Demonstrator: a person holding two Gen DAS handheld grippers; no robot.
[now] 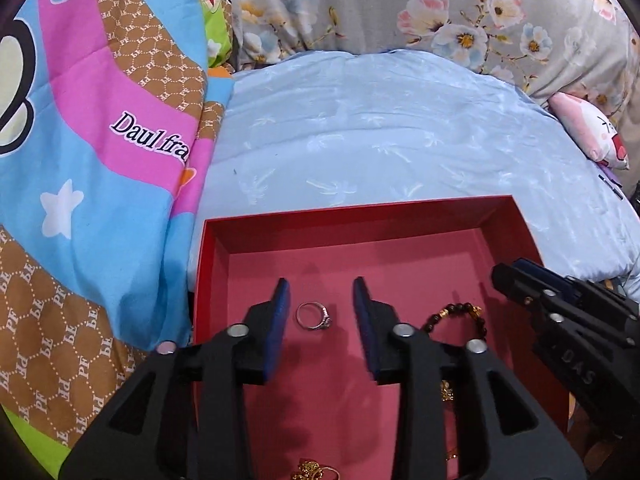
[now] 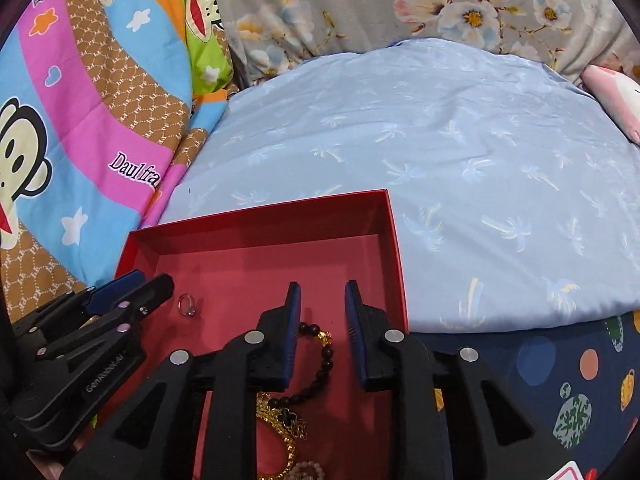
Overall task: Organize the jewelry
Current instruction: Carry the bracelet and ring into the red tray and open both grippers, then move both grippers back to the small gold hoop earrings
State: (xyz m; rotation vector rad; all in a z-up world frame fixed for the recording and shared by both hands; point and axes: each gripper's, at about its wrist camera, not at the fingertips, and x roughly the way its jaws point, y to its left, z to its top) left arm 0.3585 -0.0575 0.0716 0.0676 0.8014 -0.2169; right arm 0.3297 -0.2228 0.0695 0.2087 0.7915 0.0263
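While both units hover over the red box (image 1: 208, 264), L gripper (image 1: 321, 312) jaws stand wide apart, empty, straddling the silver ring (image 1: 314, 316) on the box floor nr centre; R gripper (image 2: 323, 320) jaws also spread, empty, over the dark bead bracelet (image 2: 320, 356) nr the right wall; gold pieces (image 2: 280, 428), prob. chains, lie toward the near edge.

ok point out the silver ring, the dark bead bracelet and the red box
silver ring (image 1: 314, 315), left wrist view, on its band
dark bead bracelet (image 2: 322, 366), right wrist view, on its beads
red box (image 1: 360, 212), left wrist view, on its far wall
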